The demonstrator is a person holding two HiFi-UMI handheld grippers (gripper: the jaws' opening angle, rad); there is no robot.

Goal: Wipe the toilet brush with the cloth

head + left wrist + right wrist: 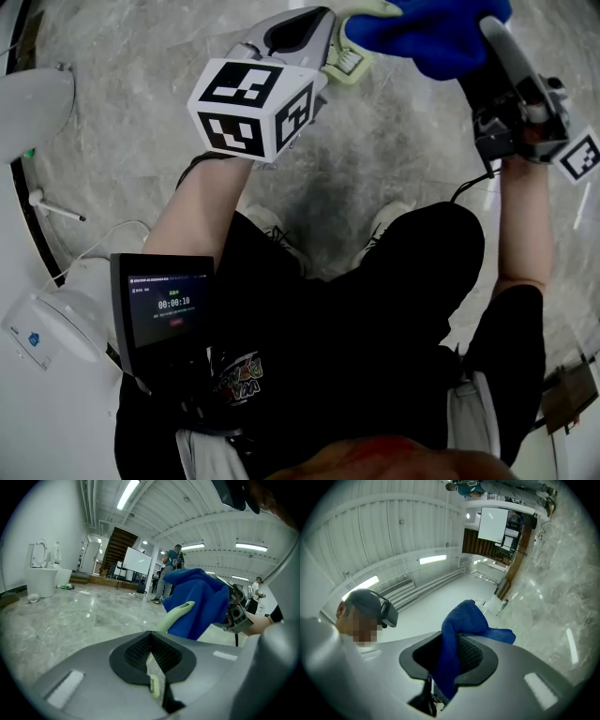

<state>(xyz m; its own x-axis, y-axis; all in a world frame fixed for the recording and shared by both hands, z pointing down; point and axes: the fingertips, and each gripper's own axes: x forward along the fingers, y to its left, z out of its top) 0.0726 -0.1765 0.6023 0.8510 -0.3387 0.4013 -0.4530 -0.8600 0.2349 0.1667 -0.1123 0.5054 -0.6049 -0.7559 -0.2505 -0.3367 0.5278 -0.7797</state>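
Note:
My left gripper point(328, 47) is shut on a pale green toilet brush point(351, 62), held up in front of me. In the left gripper view the brush point(178, 613) runs out from between the jaws, and its far end touches the blue cloth point(201, 602). My right gripper point(497, 66) is shut on that cloth point(431, 26), which lies against the brush's upper end. The right gripper view shows the cloth point(461, 625) pinched between the jaws and bunched beyond them. The part of the brush under the cloth is hidden.
A marble floor point(394, 159) lies below, with my legs and shoes over it. White toilets stand at the left point(33, 108) point(40, 576). A small screen point(164, 305) hangs at my chest. People point(171, 571) stand far off by a whiteboard.

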